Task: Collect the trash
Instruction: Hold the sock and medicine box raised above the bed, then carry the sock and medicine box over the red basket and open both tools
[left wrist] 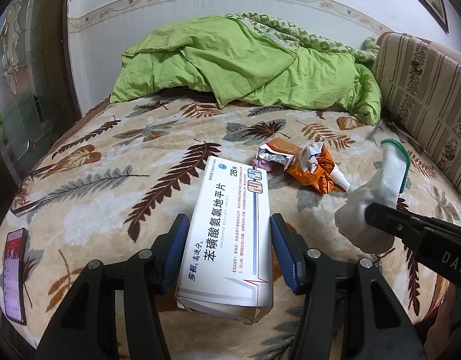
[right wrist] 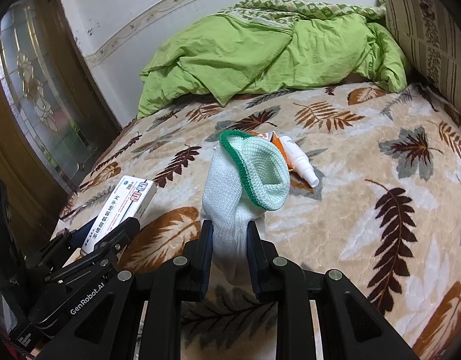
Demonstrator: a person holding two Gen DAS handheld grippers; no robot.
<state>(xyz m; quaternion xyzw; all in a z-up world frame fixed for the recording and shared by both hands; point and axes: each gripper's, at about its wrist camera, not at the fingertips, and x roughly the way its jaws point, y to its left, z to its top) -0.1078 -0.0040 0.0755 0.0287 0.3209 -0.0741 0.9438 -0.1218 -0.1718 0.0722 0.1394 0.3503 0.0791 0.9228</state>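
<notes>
My left gripper (left wrist: pixel 229 225) is shut on a white medicine box (left wrist: pixel 230 225) with blue print, its blue pads pressing both long sides and the box lifted above the bed. My right gripper (right wrist: pixel 229 228) is shut on a white sock with a green cuff (right wrist: pixel 248 174), which stands up from the jaws; the same sock (left wrist: pixel 377 186) shows at the right of the left wrist view. On the leaf-patterned blanket lie a crumpled orange and silver wrapper (left wrist: pixel 308 162), a small white spray bottle (right wrist: pixel 302 162) and a pink scrap (left wrist: pixel 261 165).
A green quilt (left wrist: pixel 245 60) is heaped at the head of the bed. A striped cushion (left wrist: pixel 422 90) lines the right side. A phone (left wrist: pixel 16 273) and eyeglasses (left wrist: pixel 32 189) lie near the left edge, by a glass-panelled door (right wrist: pixel 35 96).
</notes>
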